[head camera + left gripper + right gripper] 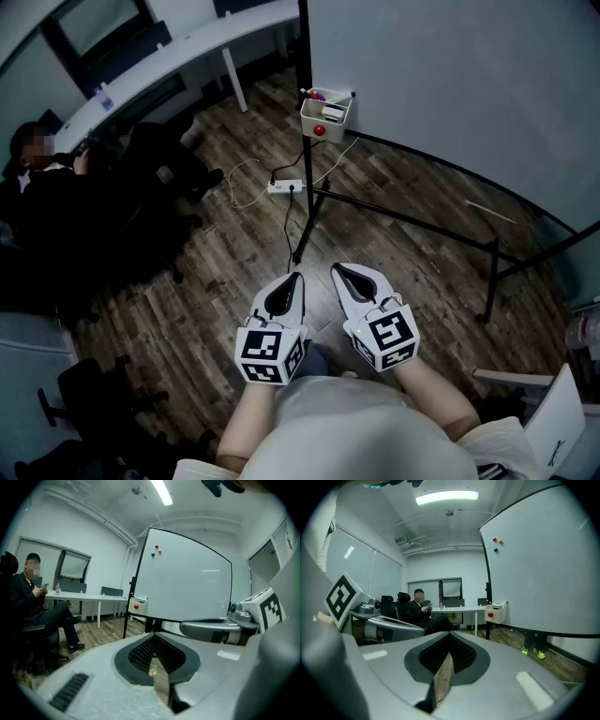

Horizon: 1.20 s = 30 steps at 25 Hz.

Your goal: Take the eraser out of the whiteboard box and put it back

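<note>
The whiteboard box [325, 114] is a small white tray with a red dot on its front, hanging at the whiteboard's lower corner. Small items stick out of it; I cannot make out the eraser. The box also shows far off in the left gripper view [139, 604] and the right gripper view [497, 612]. My left gripper [292, 277] and right gripper [339, 271] are side by side close to my body, well short of the box. Both are shut, with nothing between the jaws [154, 637] [451, 637].
The whiteboard [187, 578] stands on a black frame whose legs [403, 220] spread over the wood floor. A power strip [286, 187] with cables lies by the post. A person [37, 178] sits on a chair at the left, beside a long white desk [178, 56].
</note>
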Motion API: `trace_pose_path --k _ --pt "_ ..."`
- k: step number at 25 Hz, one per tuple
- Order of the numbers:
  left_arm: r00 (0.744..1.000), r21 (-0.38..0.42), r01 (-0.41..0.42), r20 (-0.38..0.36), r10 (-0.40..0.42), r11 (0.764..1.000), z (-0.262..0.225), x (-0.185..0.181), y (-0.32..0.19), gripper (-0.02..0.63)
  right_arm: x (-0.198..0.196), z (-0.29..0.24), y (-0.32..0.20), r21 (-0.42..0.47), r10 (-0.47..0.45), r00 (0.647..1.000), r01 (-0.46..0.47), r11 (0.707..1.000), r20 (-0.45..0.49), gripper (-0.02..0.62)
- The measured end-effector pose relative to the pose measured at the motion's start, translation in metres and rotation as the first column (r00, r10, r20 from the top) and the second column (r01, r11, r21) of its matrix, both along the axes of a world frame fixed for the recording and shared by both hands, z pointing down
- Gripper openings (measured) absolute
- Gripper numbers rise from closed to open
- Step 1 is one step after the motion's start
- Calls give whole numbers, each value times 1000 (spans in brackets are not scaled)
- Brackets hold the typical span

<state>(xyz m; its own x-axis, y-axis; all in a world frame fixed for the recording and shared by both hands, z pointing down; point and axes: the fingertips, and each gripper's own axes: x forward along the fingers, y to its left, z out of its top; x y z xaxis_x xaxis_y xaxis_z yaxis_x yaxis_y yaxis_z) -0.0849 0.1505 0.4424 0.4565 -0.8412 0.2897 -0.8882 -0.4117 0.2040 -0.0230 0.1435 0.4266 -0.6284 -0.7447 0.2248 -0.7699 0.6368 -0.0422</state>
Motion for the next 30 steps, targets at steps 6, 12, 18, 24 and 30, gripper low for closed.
trace_pose_path --k 6,12,18,24,30 --pt "1000 -30 5 -4 -6 1000 10 39 64 5 28 2 59 2 19 999 -19 1000 30 3" --pt "1000 -14 -7 13 8 1000 6 71 105 5 58 3 106 3 29 999 -29 1000 32 3" --pt "999 -17 16 34 -15 1000 3 78 116 5 71 -2 126 1 41 998 -41 999 52 3" --pt "999 -5 21 46 -21 1000 -1 76 108 5 71 -3 121 -16 37 995 -36 999 88 4" --pt "1000 -1 7 26 -7 1000 -2 64 83 5 49 -6 99 0 18 997 -18 1000 69 4"
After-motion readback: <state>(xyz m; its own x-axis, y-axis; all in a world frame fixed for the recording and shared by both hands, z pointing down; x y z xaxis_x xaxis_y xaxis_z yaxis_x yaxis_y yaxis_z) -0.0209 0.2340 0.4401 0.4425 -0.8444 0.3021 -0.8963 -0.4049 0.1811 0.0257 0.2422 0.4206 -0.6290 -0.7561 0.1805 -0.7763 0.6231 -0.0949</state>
